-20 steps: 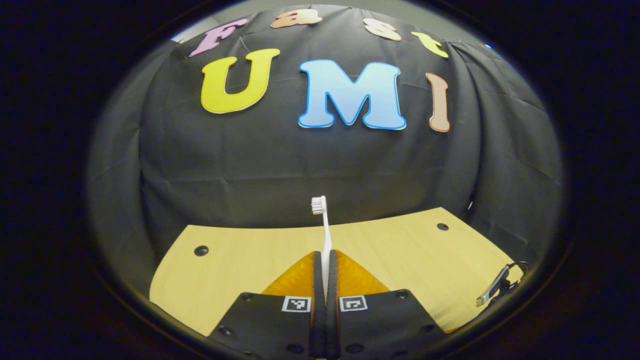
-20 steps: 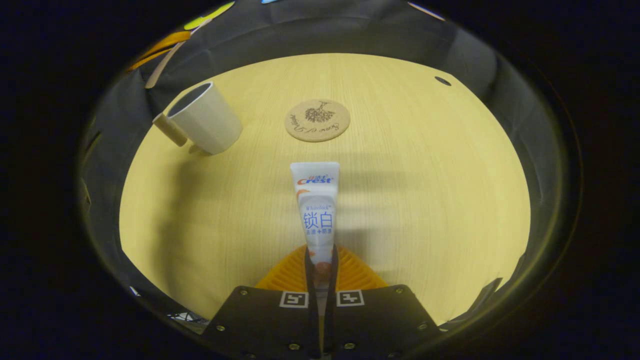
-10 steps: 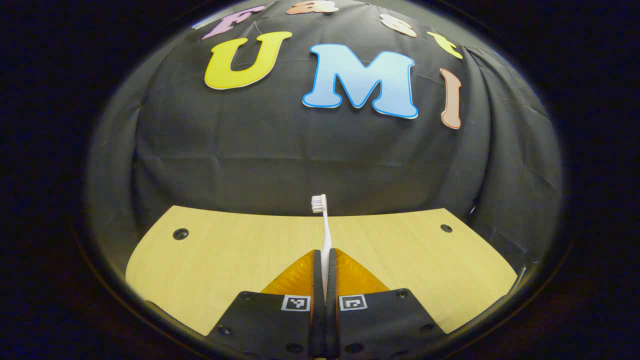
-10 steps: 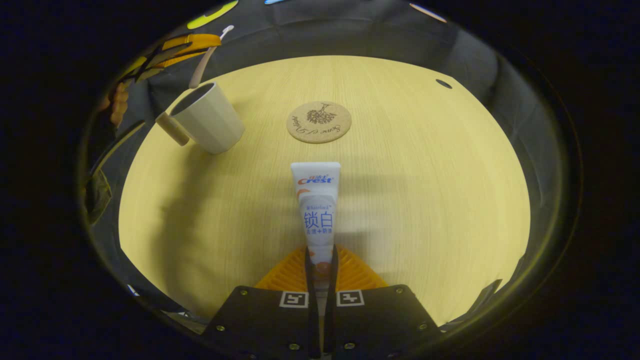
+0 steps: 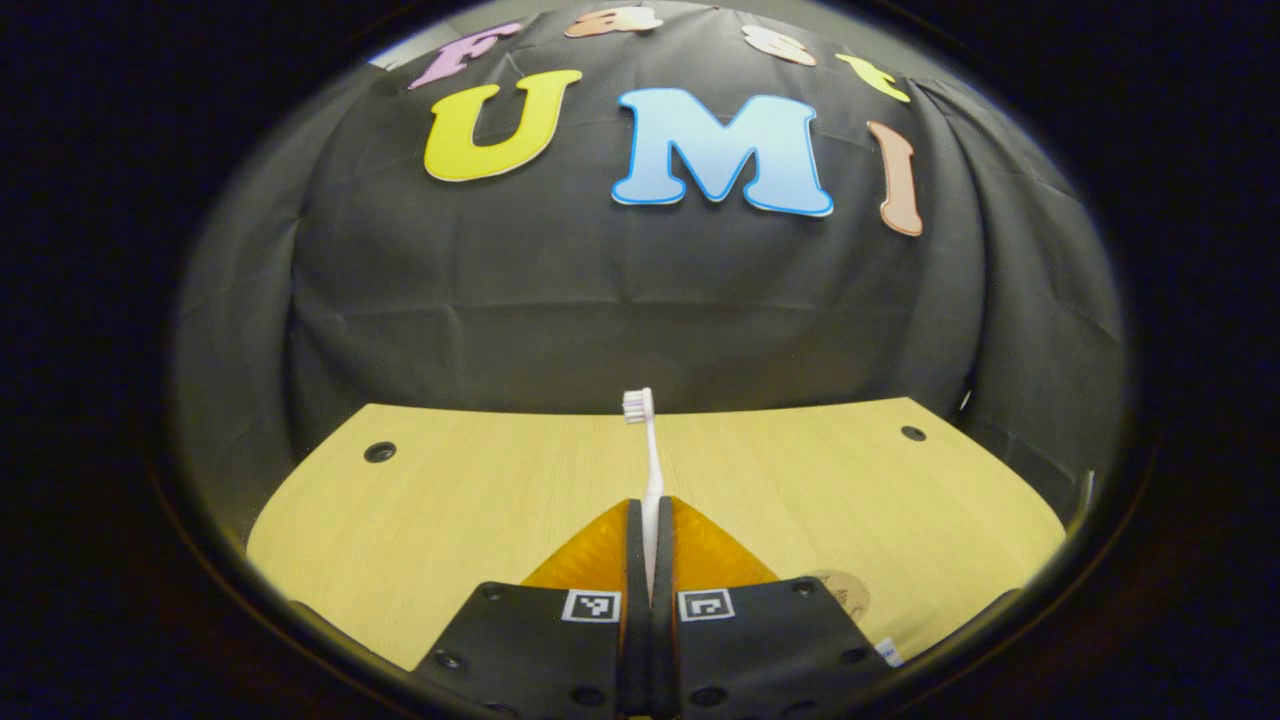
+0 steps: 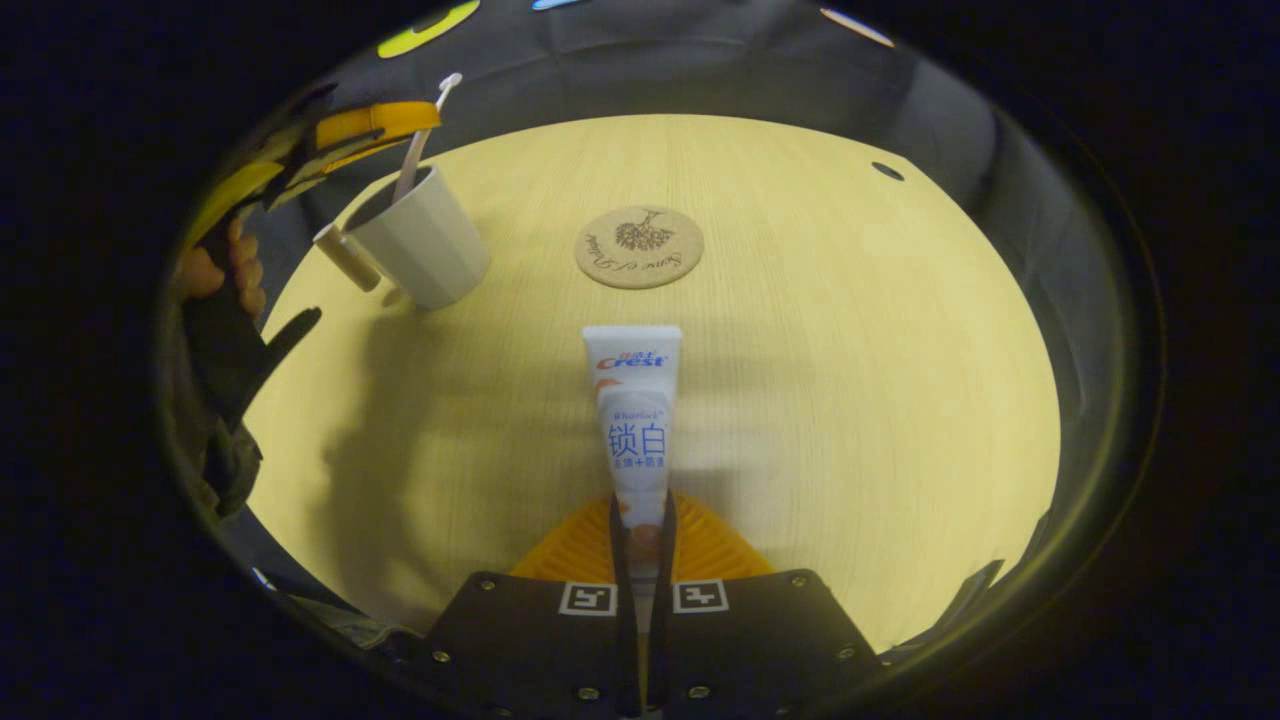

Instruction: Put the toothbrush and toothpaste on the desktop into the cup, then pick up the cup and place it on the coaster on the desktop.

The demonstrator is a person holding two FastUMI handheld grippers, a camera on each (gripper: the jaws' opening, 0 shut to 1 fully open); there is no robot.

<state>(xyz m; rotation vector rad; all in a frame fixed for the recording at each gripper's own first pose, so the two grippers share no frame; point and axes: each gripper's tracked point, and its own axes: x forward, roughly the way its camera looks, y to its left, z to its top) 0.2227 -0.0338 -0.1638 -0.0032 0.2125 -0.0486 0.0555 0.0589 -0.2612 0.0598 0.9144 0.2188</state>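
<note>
I've got the left gripper (image 5: pixel 650 520) pinched tight on the toothbrush (image 5: pixel 648 470), handle between both fingers, bristle head pointing away toward the far table (image 5: pixel 450 500) edge. In the right gripper view that same left gripper (image 6: pixel 400 130) sits above the cup (image 6: pixel 425 245), with the toothbrush (image 6: pixel 418 150) crossing the cup's rim line; I can't tell if it's inside. A hand (image 6: pixel 225 270) holds it at the table's left edge. My right gripper (image 6: pixel 640 540) is clamped on the toothpaste (image 6: pixel 635 420) near its cap end, tube pointing toward the coaster (image 6: pixel 640 247). The cup stands upright left of the coaster, apart from it, handle facing the left edge. Bare tabletop lies between tube and coaster, and wide open to the coaster's right.
</note>
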